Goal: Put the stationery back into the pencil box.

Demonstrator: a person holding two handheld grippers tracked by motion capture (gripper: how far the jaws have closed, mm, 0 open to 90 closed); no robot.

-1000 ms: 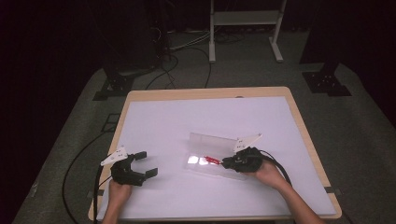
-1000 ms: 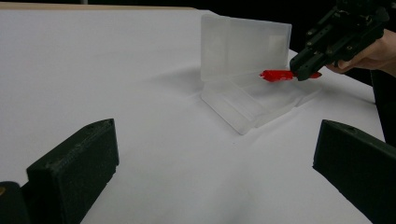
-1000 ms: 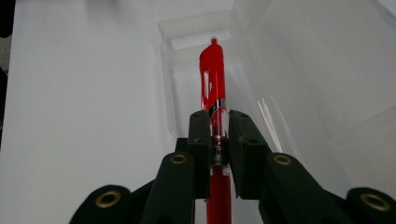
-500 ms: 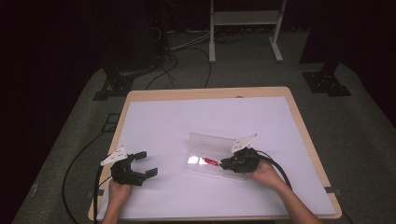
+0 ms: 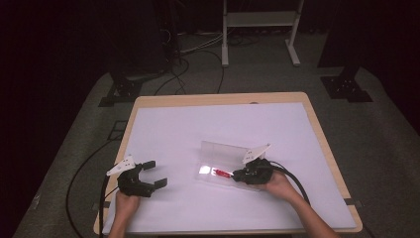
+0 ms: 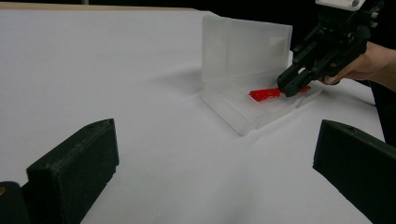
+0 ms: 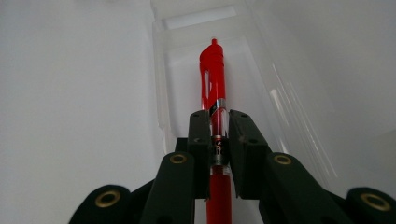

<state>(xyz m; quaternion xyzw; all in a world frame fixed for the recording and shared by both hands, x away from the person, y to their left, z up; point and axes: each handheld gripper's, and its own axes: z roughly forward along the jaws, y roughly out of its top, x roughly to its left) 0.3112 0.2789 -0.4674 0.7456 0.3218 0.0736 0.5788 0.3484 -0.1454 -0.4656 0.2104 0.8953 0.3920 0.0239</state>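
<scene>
A clear plastic case (image 5: pixel 220 166) lies on the white table with its lid (image 6: pixel 245 46) standing upright at the back. My right gripper (image 5: pixel 239 174) is shut on a red pen (image 7: pixel 214 86), whose free end lies inside the case's tray (image 6: pixel 233 109). The pen (image 6: pixel 266 94) runs lengthwise along the tray, and the jaws clamp its barrel from both sides. Over at the table's front left, my left gripper (image 5: pixel 154 174) rests on the surface, open, with nothing between its fingers (image 6: pixel 74 170).
The white sheet (image 5: pixel 208 129) covers a wooden table (image 5: pixel 223 98). Black cables (image 5: pixel 289 178) trail from both grippers toward the person. A metal stand (image 5: pixel 260 20) and floor cables (image 5: pixel 188 64) lie beyond the far edge.
</scene>
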